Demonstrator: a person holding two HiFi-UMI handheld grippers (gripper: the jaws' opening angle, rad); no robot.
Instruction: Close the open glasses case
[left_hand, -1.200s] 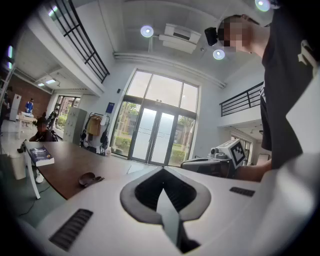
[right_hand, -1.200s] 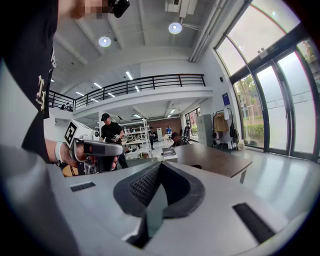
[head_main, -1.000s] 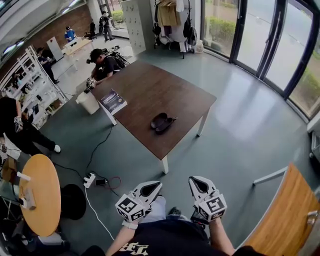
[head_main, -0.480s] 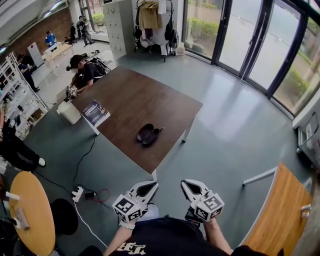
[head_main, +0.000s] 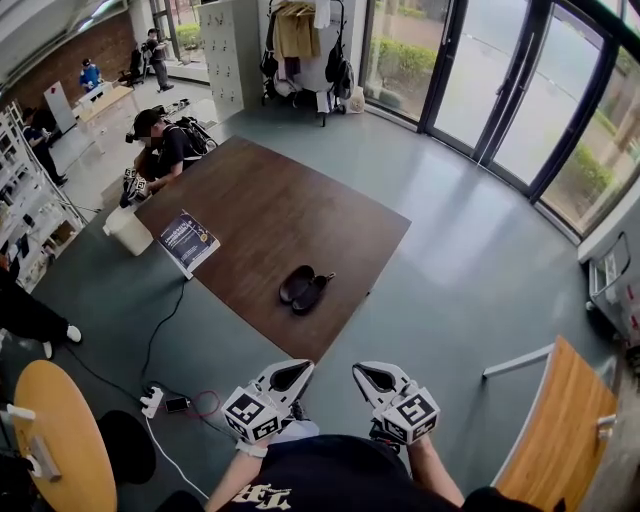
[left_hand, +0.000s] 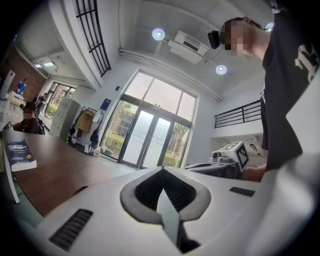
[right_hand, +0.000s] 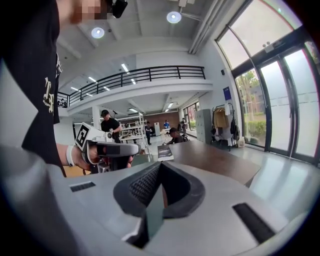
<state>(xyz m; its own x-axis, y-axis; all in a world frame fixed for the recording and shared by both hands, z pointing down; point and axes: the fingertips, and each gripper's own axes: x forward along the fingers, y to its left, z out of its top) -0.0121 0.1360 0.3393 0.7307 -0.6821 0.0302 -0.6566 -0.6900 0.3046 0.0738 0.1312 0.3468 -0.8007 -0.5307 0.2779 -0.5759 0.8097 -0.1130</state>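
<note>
Head view | glasses case (head_main: 305, 288) lies open on the brown table (head_main: 250, 215), near its 6 o'clock corner | left gripper (head_main: 290, 372) at 7 o'clock of the case, jaws pressed together, holding nothing | right gripper (head_main: 372, 376) at 5 o'clock, jaws pressed together, holding nothing | both well apart from the case

Print on book (head_main: 188, 241) and shirt (head_main: 340, 478) cannot be read.
</note>
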